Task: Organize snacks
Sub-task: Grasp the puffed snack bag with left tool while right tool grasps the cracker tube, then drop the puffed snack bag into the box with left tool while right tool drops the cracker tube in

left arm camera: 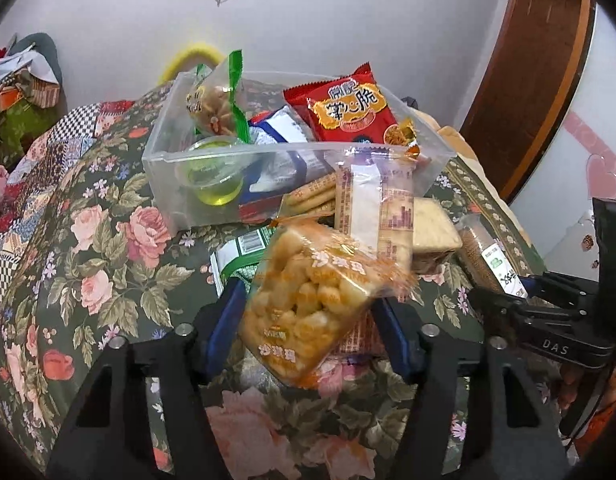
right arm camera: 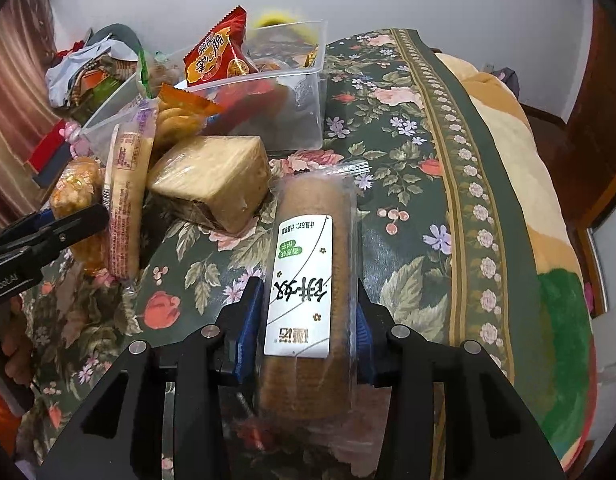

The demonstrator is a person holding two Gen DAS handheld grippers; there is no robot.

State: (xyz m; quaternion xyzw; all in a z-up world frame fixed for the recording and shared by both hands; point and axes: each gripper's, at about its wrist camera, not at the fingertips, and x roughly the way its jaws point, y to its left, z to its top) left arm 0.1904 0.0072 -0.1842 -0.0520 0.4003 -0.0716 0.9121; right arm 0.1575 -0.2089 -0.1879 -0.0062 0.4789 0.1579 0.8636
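Left gripper (left arm camera: 308, 316) low in frame, fingers pinching a bag of puffed snacks (left arm camera: 308, 300), right gripper (right arm camera: 304, 332) fingers pinching a round biscuit sleeve (right arm camera: 308, 248) lying on the floral bedspread (right arm camera: 408, 128), clear snack bin (left arm camera: 212, 168) at upper centre

Soft, even indoor light fills both views, with no hard shadows on the floral cloth (left arm camera: 108, 240). Around it, each fisheye picture bends strongly and falls to black at the corners. Pale glare sits on the clear plastic bin (left arm camera: 180, 184) above the cloth and on the biscuit roll's white label (right arm camera: 300, 288). The cloth's nearest parts, low in each view, are blurred.
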